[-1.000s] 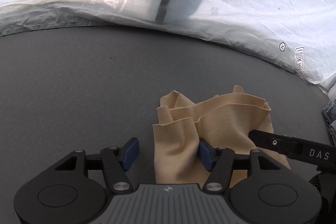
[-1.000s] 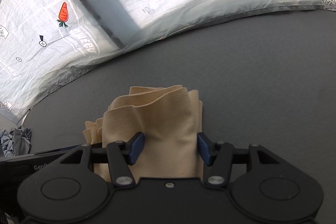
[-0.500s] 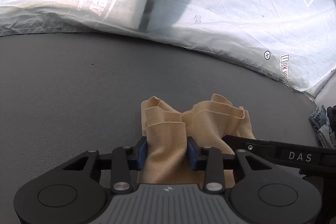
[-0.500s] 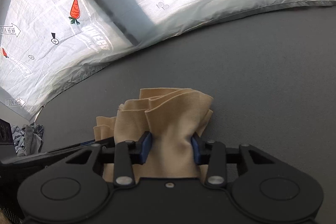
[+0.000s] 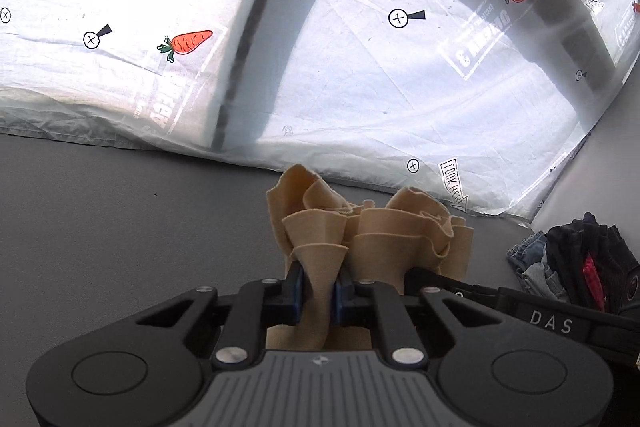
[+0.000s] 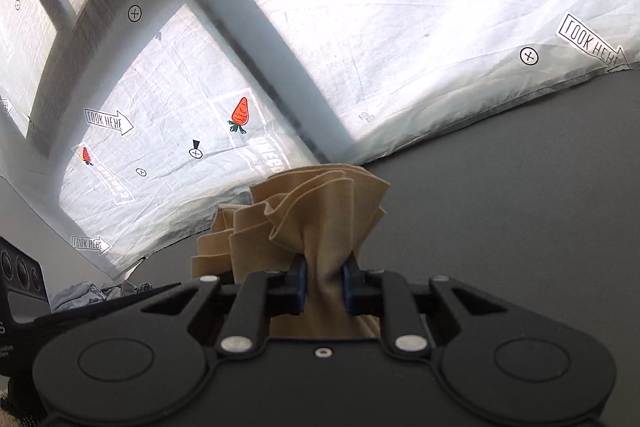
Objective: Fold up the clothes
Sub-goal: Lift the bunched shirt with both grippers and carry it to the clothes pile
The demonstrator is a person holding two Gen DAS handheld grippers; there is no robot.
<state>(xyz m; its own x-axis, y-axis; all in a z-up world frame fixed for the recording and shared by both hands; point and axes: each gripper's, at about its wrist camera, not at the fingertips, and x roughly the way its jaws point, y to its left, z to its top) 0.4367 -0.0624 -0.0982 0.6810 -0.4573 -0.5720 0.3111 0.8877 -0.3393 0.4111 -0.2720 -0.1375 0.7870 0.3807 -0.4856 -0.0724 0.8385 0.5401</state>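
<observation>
Two tools clamp one tan cloth [image 5: 376, 227] at once, its bunched folds fanning out just beyond each pair of blue pads. On the left tool [image 5: 319, 291], the jaws are closing, with a pinched ridge of fabric pressed between the pads; the right tool [image 6: 323, 283] is closing likewise, squeezing a gathered neck of the same cloth [image 6: 316, 211]. Seen from the left tool, the right tool's black finger [image 5: 520, 311] reaches in at lower right, just beside the fabric. Beneath and around the cloth spreads the grey bench [image 5: 120, 227]. Ahead of both tools, a white printed sheet [image 5: 400, 87] with carrots, arrows and crossed circles closes off the far edge of the bench. Off to the left tool's right lies a heap of dark and denim clothes [image 5: 560, 259], well apart from the held cloth.
</observation>
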